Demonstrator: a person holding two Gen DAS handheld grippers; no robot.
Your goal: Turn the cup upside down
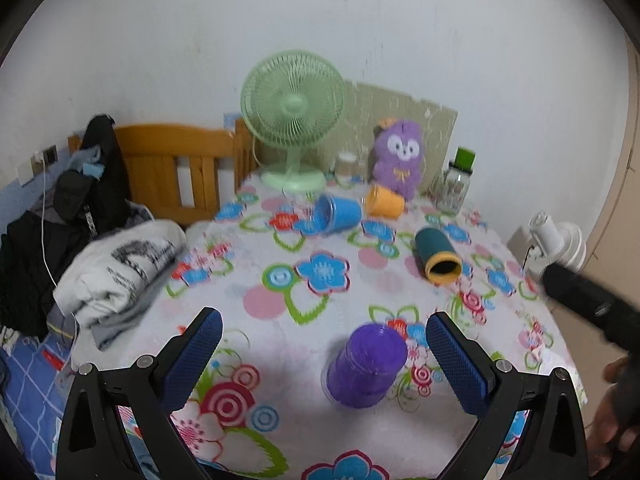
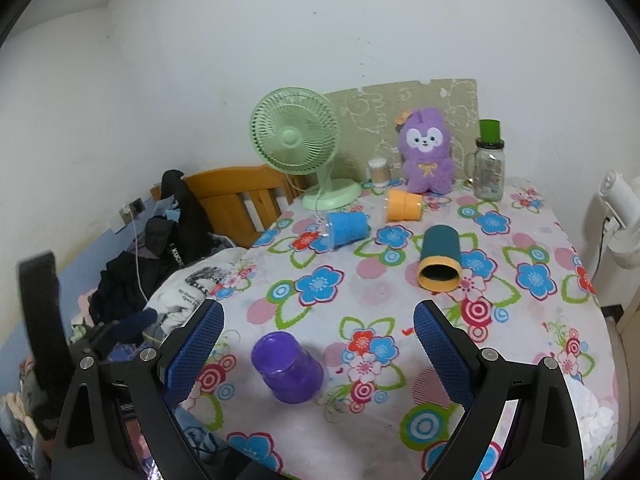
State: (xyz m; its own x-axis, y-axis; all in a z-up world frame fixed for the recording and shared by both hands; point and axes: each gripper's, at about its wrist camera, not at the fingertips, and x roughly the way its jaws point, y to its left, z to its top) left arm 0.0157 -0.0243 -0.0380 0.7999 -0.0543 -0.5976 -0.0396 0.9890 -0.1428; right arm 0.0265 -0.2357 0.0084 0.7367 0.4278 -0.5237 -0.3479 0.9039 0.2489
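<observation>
A purple cup [image 1: 366, 364] stands upside down on the flowered tablecloth near the front edge; it also shows in the right wrist view [image 2: 287, 366]. A dark teal cup with a yellow rim [image 1: 437, 255] [image 2: 440, 258] lies on its side, mouth toward me. A blue cup [image 1: 338, 214] [image 2: 346, 229] and an orange cup [image 1: 385, 201] [image 2: 403, 206] lie on their sides farther back. My left gripper [image 1: 323, 354] is open and empty, the purple cup between its fingers and apart from them. My right gripper [image 2: 319, 350] is open and empty, just right of the purple cup.
A green fan [image 2: 296, 136], a purple plush toy [image 2: 428, 150], a glass bottle with a green cap [image 2: 489, 164] and a small jar [image 2: 378, 172] stand at the table's back. Clothes [image 1: 120, 264] and a wooden headboard [image 1: 176, 168] lie left. A white fan [image 2: 622, 220] stands right.
</observation>
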